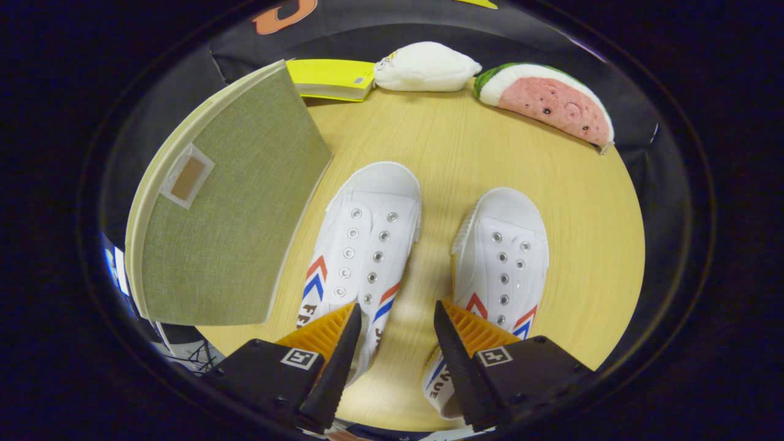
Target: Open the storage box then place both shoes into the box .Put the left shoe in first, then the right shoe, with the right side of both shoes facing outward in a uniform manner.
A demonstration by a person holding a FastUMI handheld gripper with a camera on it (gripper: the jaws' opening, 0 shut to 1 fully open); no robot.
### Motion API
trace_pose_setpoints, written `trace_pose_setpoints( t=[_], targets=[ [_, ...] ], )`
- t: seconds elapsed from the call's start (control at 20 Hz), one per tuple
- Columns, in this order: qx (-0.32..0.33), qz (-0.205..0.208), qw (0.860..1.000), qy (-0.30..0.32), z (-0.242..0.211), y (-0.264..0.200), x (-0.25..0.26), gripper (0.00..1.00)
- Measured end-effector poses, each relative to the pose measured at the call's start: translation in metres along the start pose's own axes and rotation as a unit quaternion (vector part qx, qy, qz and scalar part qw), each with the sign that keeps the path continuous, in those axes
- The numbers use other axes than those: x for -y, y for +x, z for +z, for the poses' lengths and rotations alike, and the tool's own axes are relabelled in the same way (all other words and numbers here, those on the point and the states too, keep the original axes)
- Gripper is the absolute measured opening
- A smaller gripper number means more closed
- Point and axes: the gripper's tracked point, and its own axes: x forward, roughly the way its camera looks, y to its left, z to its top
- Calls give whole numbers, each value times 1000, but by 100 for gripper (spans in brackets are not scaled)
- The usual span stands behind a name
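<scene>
White shoes side by side on wood table (490, 153): left shoe (361, 245) just beside closed olive box (226, 214), right shoe (502, 263) apart. Gripper (395, 321) fingers spread wide, gripping nothing, over shoes' heel ends. Watermelon toy (548, 104) + white plush (425, 67) beyond

So there's a round light-wood table (465, 153) with two white shoes (367, 245) sitting side by side, toes pointing away. A green fabric storage box (233, 214) is beside them, plus a yellow book (327, 78), a white plush (425, 67) and a watermelon plush (551, 104) at the far edge.
</scene>
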Motion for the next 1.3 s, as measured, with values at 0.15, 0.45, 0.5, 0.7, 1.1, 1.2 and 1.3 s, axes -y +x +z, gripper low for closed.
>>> trace_pose_setpoints(
  t=[0.15, 0.45, 0.5, 0.7, 1.1, 1.2, 1.3],
  targets=[
    [0, 23, 1000, -21, 3, 2, -18, 52],
    [9, 94, 992, 78, 2, 2, -20, 7],
    [12, 107, 990, 88, 2, 1, -20, 7],
    [31, 107, 988, 105, 4, -13, -14, 7],
    [116, 106, 982, 102, 12, -55, -9, 6],
    [132, 100, 982, 87, 15, -59, -6, 6],
    [143, 103, 981, 75, 19, -60, -7, 6]
  ],
)
